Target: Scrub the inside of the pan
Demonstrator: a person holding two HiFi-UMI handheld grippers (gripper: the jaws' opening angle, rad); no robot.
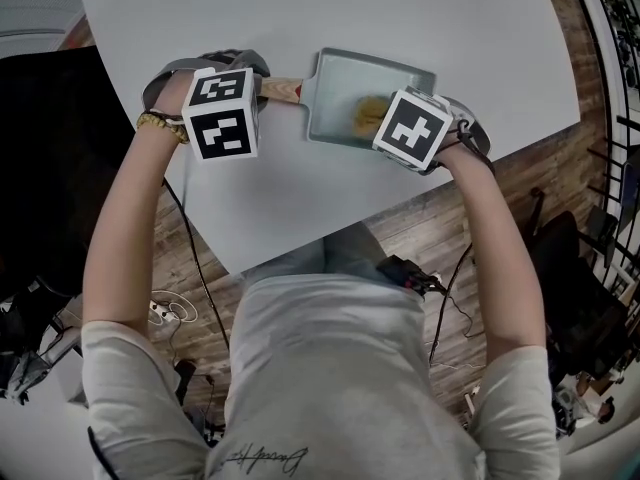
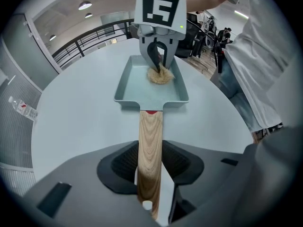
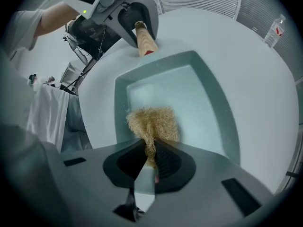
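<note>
A pale grey-green rectangular pan lies on the round white table. Its wooden handle points left. My left gripper is shut on that handle, with its pads on both sides of the wood. My right gripper is shut on a tan fibrous scrubber. The scrubber rests on the pan's floor near the side wall closest to me.
A clear plastic bottle lies at the table's far side. The table's curved edge runs just under my arms, with wooden floor and cables below. Railings and chairs stand beyond the table.
</note>
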